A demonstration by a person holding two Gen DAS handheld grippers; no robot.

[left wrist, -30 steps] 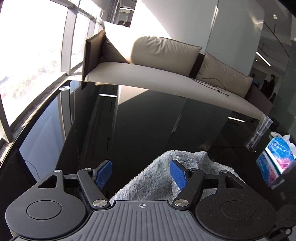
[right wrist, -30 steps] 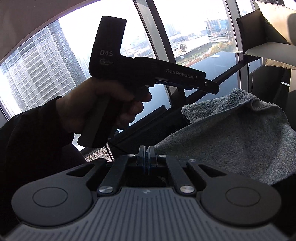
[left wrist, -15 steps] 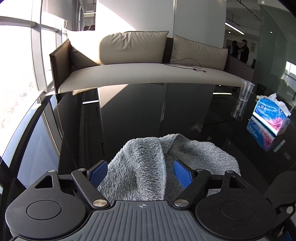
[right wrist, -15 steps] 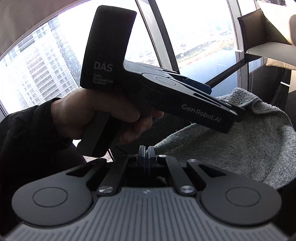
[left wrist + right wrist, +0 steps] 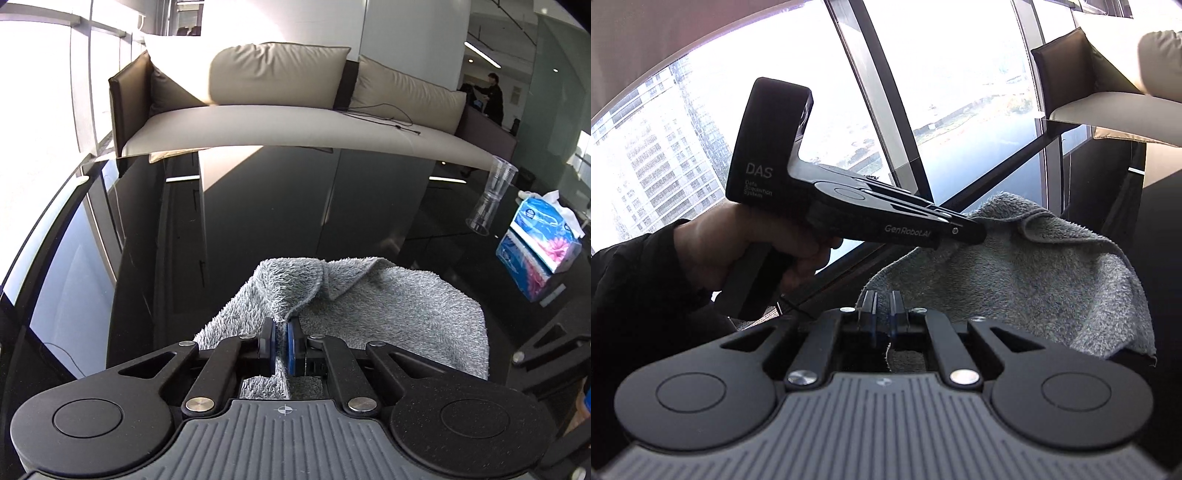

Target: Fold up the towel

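From my left wrist camera the biggest thing is the glossy black table [image 5: 258, 221], running away to a beige sofa [image 5: 295, 125] along its far edge. A grey towel [image 5: 388, 310] lies crumpled on the near part of the table, right in front of me, with one corner turned back at its far side. Far right on the table stands a blue tissue box [image 5: 543, 236], and just left of it a clear plastic cup [image 5: 495, 192].

My left gripper [image 5: 282, 345] has its jaws pressed together on a raised fold of the towel, the blue pads nipping the cloth between them. In the right wrist view I see a hand [image 5: 764, 251] in a dark sleeve holding that same left gripper [image 5: 964, 236], its tip buried in the towel's [image 5: 1034, 273] upper edge.

My right gripper [image 5: 882, 314] has just been opening: its jaws stand narrowly apart, a towel edge hanging in the gap, no longer squeezed.
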